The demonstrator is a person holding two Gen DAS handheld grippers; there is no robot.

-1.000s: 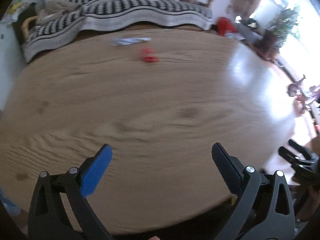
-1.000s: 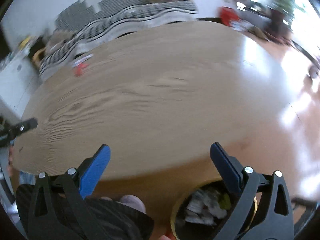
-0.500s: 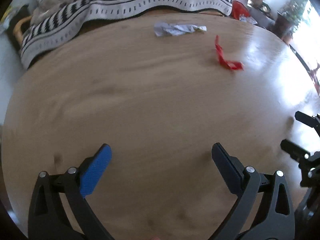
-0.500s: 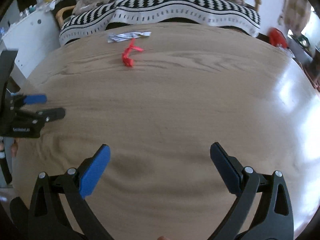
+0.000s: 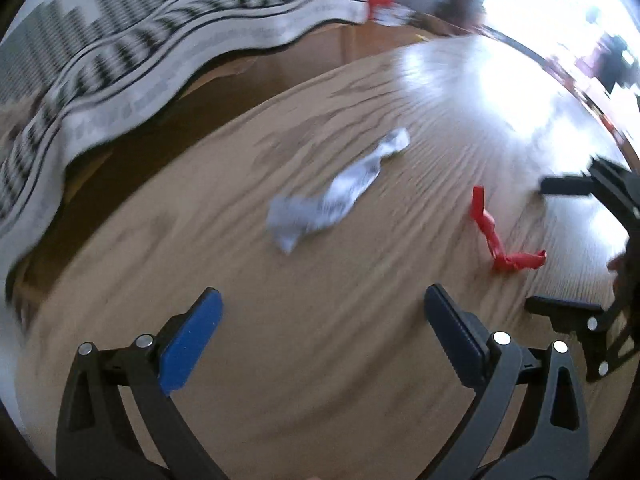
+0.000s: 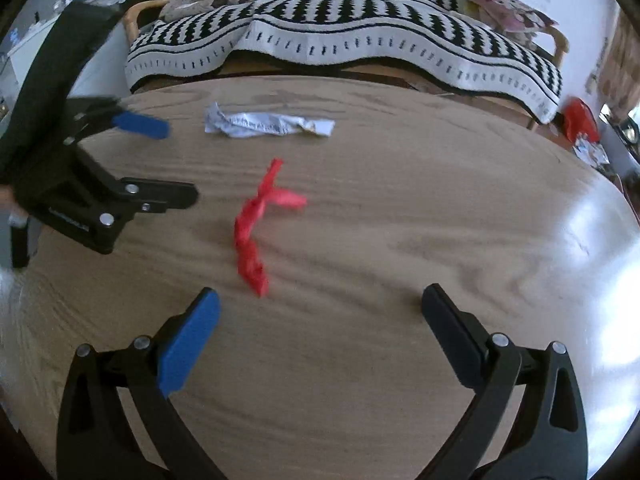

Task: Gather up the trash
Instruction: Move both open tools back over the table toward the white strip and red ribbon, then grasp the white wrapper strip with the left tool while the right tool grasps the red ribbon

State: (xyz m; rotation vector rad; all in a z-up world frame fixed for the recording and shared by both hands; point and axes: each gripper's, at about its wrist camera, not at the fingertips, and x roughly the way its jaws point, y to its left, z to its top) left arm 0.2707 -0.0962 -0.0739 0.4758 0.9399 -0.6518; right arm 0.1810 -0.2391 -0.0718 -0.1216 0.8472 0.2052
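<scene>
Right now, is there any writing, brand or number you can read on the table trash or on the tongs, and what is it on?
Nothing can be read for certain.
White crumpled wrapper: dark print runs along it, too small and creased to read.
Left tongs: pale lettering on the black frame, too blurred to read.
Red twisted wrapper: no print visible.
Right tongs: no marking visible.

A home living room: a wooden tabletop point(image 6: 400, 240) stands near a sofa draped with a black-and-white patterned blanket point(image 6: 344, 32) at the far side, with household clutter point(image 6: 584, 128) at far right.
</scene>
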